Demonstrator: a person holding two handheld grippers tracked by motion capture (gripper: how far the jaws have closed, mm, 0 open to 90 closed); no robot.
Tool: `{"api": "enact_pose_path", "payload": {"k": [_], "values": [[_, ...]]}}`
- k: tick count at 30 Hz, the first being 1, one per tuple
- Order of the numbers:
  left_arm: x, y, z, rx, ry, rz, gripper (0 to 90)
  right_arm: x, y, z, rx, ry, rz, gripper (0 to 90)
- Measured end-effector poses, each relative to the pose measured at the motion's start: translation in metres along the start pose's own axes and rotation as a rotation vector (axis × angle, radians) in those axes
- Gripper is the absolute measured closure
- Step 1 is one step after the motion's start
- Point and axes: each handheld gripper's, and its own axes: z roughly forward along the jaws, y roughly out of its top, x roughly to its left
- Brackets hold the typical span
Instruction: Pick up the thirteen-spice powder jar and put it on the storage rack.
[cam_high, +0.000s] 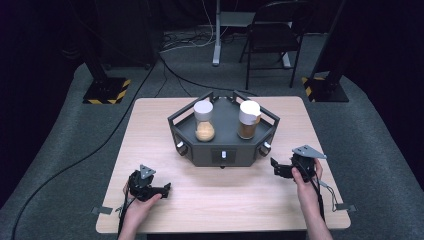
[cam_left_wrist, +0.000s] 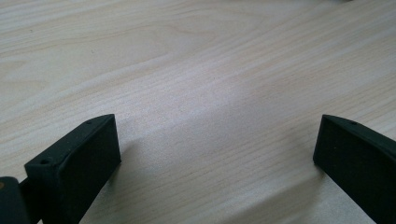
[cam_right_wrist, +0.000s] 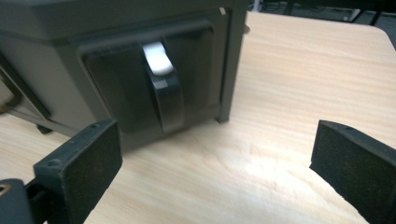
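Black right claw (cam_right_wrist: 217, 163) wide open, facing stand's handle (cam_right_wrist: 163, 93); centre jaws on it before closing. Left claw (cam_left_wrist: 217, 154) open, empty over counter (cam_left_wrist: 196, 70)

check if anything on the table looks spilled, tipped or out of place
Nothing stands out. Both jars, the hourglass-shaped one and the straight one, stand upright on the dark tray, with no spill on the table. The left tongs and right tongs are open and hold nothing.

Bright overhead light on the table (cam_high: 150, 125), dark surroundings, perhaps slight close-up blur.
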Motion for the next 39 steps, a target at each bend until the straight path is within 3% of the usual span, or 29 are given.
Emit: {"api": "enact_pose_path", "payload": {"k": [13, 21, 27, 32, 35, 39], "values": [[0.000, 0.000, 0.000, 0.000, 0.000, 0.001, 0.0, -0.009, -0.038, 0.004, 0.051, -0.032, 0.049, 1.3], [0.000, 0.000, 0.000, 0.000, 0.000, 0.000, 0.0, -0.007, -0.048, 0.008, 0.097, -0.047, 0.038, 1.6], [0.000, 0.000, 0.000, 0.000, 0.000, 0.000, 0.0, -0.008, -0.043, 0.010, 0.146, -0.041, 0.016, 1.4], [0.000, 0.000, 0.000, 0.000, 0.002, -0.002, 0.0, -0.018, -0.034, 0.014, 0.219, 0.009, 0.037, 1.5], [-0.001, 0.000, 0.000, 0.000, 0.002, -0.002, 0.0, -0.016, -0.033, 0.014, 0.223, 0.000, 0.034, 1.5], [-0.001, 0.000, 0.000, 0.000, 0.003, -0.002, 0.0, -0.007, -0.030, 0.016, 0.249, -0.030, -0.011, 0.0]]}}
